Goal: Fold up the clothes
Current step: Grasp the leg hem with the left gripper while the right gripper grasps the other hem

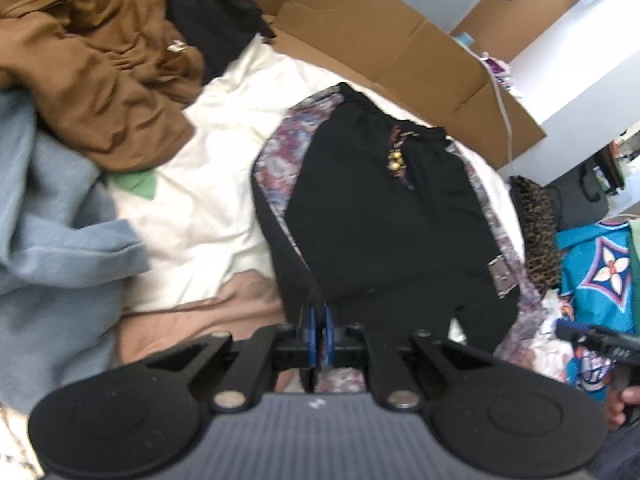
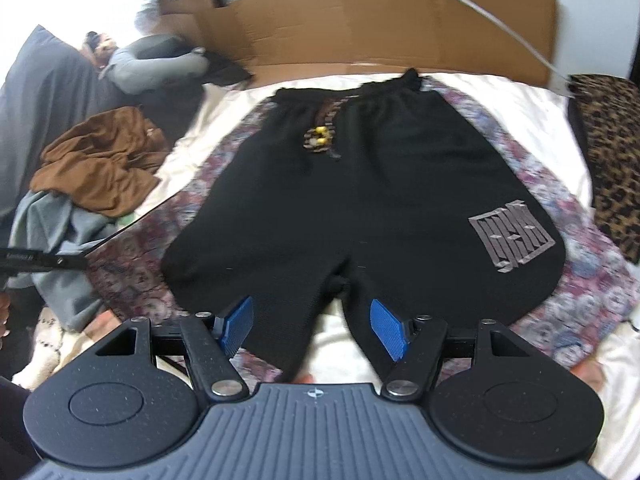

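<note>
Left gripper point(image 1: 319, 312): blue pads pressed together, pinching the hem of the black shorts point(image 1: 384, 216) directly at the fingertips. Right gripper point(image 2: 316, 330): pads spread wide, empty, straddling the crotch of the shorts just ahead. Shorts laid flat on white bedding point(image 2: 520, 92), waistband farthest from both tools. Brown garment point(image 1: 96, 80) ahead-left of the left tool.

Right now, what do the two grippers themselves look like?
Both look alike. The left gripper and right gripper each have a grey ribbed body with a small white mark, two round black discs at the sides, black link arms with silver pivot pins, and blue textured pads on the fingers. No cables show on either. No sleeve can be made out.
</note>
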`<state>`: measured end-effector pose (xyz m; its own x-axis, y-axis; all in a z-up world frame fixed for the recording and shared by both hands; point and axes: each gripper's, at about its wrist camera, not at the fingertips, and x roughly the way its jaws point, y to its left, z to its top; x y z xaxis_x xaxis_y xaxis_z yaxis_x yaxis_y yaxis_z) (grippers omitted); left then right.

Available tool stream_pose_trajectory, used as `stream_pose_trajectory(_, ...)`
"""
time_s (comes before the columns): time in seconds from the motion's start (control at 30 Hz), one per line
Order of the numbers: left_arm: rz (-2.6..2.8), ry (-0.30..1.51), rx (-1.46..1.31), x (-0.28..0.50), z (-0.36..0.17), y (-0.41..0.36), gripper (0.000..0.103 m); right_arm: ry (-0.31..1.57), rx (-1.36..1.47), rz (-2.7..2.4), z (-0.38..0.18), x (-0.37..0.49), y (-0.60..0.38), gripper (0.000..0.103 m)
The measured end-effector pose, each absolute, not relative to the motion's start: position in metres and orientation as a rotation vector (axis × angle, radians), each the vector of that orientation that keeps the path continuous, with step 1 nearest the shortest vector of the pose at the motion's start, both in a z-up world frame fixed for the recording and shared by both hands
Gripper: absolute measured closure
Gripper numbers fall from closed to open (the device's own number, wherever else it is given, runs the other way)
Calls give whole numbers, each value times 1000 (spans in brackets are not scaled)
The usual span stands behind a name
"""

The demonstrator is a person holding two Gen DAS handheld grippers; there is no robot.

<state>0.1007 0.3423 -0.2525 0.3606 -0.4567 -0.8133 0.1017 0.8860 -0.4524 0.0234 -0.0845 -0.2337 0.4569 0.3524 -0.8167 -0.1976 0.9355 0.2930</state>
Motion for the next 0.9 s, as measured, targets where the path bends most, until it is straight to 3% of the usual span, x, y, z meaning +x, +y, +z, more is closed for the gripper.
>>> stream_pose_trajectory(0.9, -557, 1185, -484, 139, -234, 271, 98, 969, 159, 678, -249, 60, 65, 54)
